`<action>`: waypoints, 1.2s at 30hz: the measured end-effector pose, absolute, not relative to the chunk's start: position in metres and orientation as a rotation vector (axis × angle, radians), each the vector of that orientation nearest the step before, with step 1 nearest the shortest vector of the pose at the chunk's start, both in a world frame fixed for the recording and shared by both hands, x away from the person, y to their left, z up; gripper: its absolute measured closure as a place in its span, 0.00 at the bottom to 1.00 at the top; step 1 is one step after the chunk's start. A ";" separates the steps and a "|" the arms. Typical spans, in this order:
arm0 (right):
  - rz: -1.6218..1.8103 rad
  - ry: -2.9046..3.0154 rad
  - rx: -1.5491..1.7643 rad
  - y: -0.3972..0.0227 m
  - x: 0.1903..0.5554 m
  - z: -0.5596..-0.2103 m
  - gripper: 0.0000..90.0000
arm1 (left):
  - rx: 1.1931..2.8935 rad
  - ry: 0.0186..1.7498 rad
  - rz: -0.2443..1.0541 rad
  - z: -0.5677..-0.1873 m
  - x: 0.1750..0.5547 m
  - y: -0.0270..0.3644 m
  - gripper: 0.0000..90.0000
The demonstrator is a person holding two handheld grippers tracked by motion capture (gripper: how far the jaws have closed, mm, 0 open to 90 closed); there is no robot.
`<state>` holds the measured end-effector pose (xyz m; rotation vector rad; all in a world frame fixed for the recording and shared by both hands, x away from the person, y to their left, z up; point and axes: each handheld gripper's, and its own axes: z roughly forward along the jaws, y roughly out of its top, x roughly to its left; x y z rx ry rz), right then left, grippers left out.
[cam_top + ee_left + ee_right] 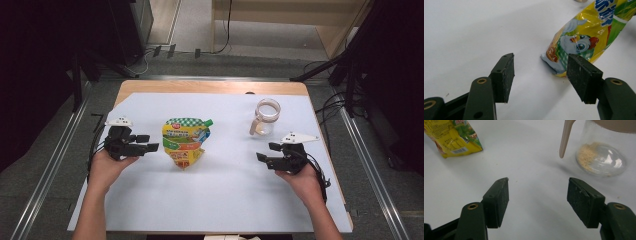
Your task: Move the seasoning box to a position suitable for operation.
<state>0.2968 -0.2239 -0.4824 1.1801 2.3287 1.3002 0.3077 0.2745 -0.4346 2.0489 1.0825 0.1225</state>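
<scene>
Two grippers spread wide beside a pouch and a jug.

The yellow pouch lies at centre frame on the white table; the left gripper just left of it and the right gripper lower right both gape, pinching nothing. The clear jug, upper right, holds what looks like powder.

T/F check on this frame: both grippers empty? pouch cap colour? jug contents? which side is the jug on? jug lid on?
1. Both the left gripper and the right gripper are open and empty. True.
2. The yellow spout pouch has a red cap. False: its cap is green.
3. The clear measuring jug holds a little tan powder. True.
4. The jug stands nearer the left gripper. False: it stands near the right one.
5. The jug has a lid on. False: its mouth is open.
</scene>
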 end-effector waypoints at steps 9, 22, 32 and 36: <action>1.273 2.342 1.154 -0.222 0.296 -0.482 0.39 | 2.030 1.091 0.098 -0.438 0.309 0.277 0.44; 1.275 2.328 1.164 -0.224 0.297 -0.480 0.40 | 2.043 1.090 0.104 -0.436 0.309 0.277 0.43; 1.242 2.299 1.230 -0.233 0.305 -0.485 0.40 | 2.035 1.085 0.113 -0.434 0.307 0.278 0.41; 1.216 2.268 1.247 -0.235 0.310 -0.485 0.38 | 2.025 1.085 0.114 -0.432 0.304 0.279 0.41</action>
